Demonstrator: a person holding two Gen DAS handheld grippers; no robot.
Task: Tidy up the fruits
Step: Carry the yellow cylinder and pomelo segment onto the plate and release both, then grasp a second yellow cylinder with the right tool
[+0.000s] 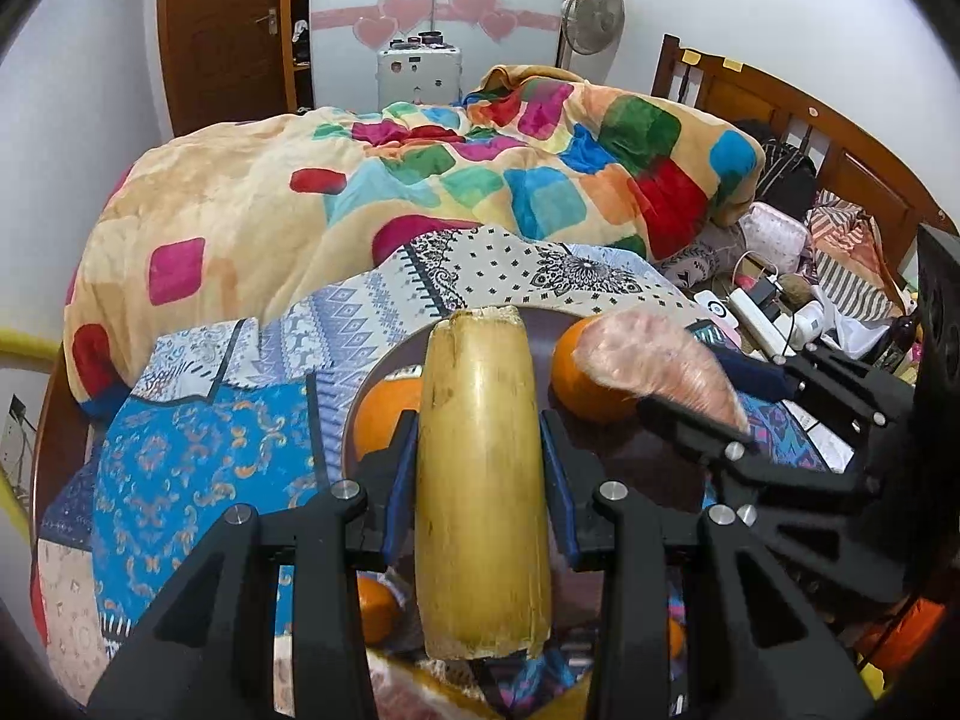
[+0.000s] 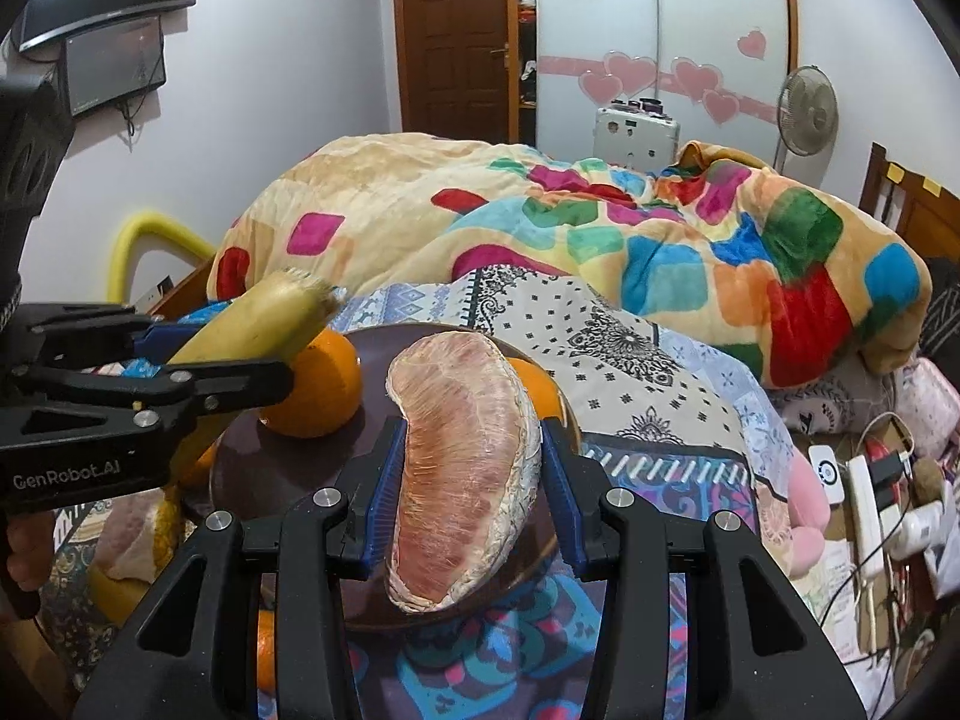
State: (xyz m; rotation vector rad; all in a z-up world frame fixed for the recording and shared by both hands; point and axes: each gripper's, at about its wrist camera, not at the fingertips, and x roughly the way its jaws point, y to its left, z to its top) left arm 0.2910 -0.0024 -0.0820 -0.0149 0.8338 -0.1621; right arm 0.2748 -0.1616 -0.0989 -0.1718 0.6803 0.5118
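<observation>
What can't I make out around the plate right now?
- Plate: its middle is hidden in the left view by the cane piece, in the right view by the pomelo wedge.
- Left orange: partly behind the left gripper.
- Oranges off the plate: mostly behind the jaws, count unclear.
- Contact under either held piece: hidden.

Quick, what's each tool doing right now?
Left tool: shut on the yellow stalk piece.
Right tool: shut on the pomelo segment.
</observation>
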